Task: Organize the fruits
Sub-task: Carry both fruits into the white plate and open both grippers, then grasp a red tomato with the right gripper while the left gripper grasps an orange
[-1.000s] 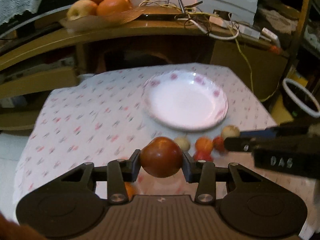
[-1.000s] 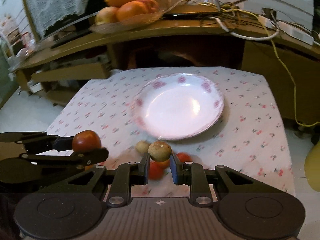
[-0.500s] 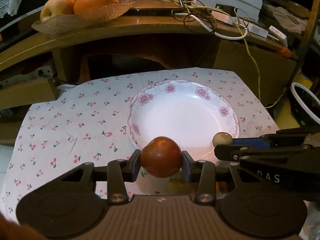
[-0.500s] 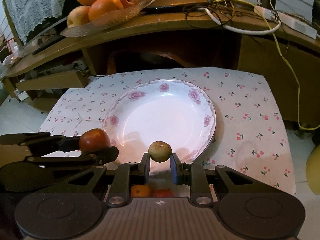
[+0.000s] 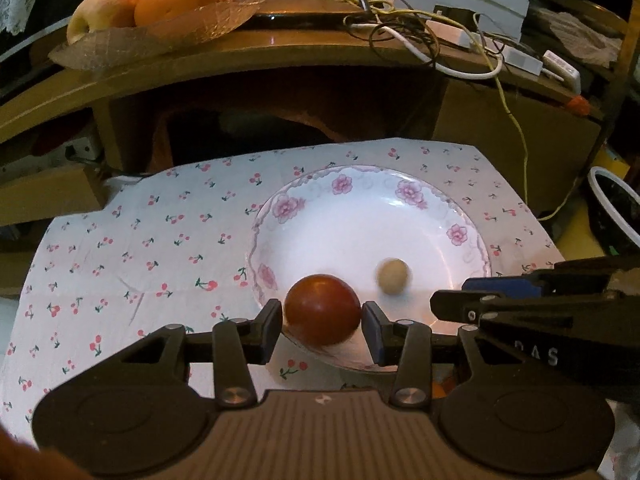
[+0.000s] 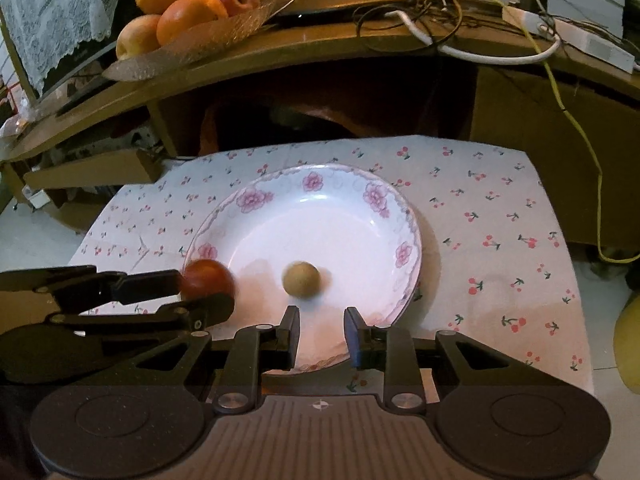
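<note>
A white flowered plate (image 5: 360, 216) (image 6: 320, 216) lies on the cherry-print cloth. A small tan round fruit (image 5: 394, 276) (image 6: 301, 278) rests in the plate, slightly blurred. My right gripper (image 6: 322, 332) (image 5: 460, 294) stands open just behind it at the plate's near rim, with nothing between its fingers. A dark red fruit (image 5: 322, 309) (image 6: 208, 284) sits between the fingers of my left gripper (image 5: 322, 328) (image 6: 204, 294) over the plate's near left edge. Thin gaps show on both sides of it, and it looks blurred in the right wrist view.
A wooden shelf behind the table carries a glass dish of oranges and apples (image 5: 160, 28) (image 6: 188, 24) and tangled cables (image 5: 420, 40). An orange fruit (image 5: 438, 390) peeks out below the plate. A white-rimmed dark container (image 5: 616, 216) stands off the table's right edge.
Both grippers moved forward over the plate. The right gripper opened and the tan fruit dropped into the plate. The red fruit looks smaller and looser between the left fingers.
</note>
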